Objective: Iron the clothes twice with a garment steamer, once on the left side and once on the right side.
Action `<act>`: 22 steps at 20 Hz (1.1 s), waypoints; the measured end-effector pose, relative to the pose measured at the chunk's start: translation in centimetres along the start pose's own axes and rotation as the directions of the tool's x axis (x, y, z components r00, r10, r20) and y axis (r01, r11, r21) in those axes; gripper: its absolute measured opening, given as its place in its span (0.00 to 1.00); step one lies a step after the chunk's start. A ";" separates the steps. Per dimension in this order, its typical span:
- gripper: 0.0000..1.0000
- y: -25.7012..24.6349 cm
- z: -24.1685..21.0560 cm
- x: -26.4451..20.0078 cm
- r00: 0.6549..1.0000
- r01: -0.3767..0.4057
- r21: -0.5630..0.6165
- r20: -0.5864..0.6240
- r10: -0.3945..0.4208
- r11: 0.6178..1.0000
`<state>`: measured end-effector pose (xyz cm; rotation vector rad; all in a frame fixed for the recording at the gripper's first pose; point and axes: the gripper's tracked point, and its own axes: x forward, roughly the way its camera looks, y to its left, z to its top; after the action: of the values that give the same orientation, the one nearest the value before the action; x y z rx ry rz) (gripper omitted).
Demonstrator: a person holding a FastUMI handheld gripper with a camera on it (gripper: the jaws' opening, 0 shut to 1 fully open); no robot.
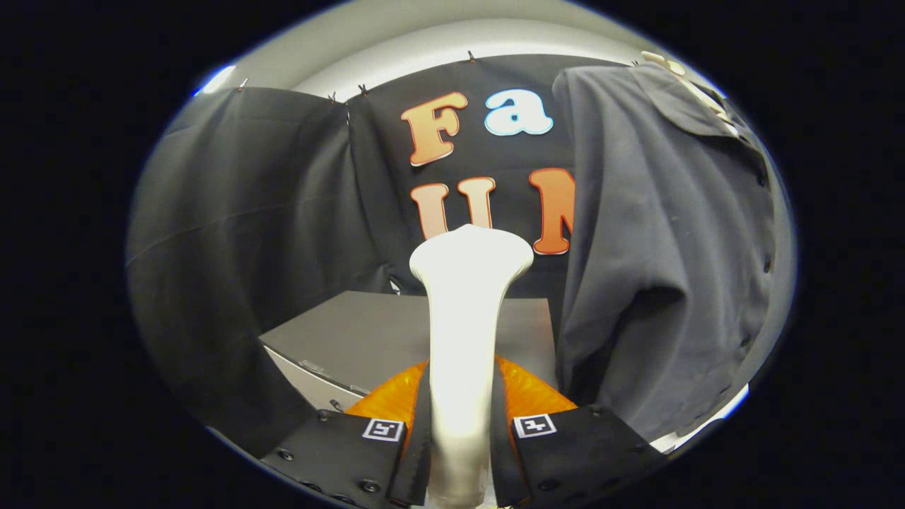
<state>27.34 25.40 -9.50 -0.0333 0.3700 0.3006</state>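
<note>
A white garment steamer [463,318] stands upright between the two fingers, its flared head rising above them. My gripper [459,424] is shut on the steamer's handle, a finger pressing on each side. A dark grey button-up shirt [664,240] hangs on a pale hanger [689,81] to the right of the steamer and beyond the fingers. The steamer's head is apart from the shirt, a little to the left of its sleeve [608,332]. The base of the steamer is hidden below the fingers.
A grey table [360,332] lies ahead of the fingers, behind the steamer. Black cloth walls [247,212] close off the back and left of the booth. A light ceiling [424,35] shows above.
</note>
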 end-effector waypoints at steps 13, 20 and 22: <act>0.42 -8.9 5.9 -16.4 0.971 0.106 -0.021 0.220 -0.099 0.994; 0.42 -16.3 5.6 -19.3 0.939 0.219 0.002 0.270 -0.211 0.976; 0.42 -17.6 5.2 -19.3 0.932 0.235 0.011 0.281 -0.229 0.972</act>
<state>17.24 3.57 1.85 -0.0559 0.0776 0.0722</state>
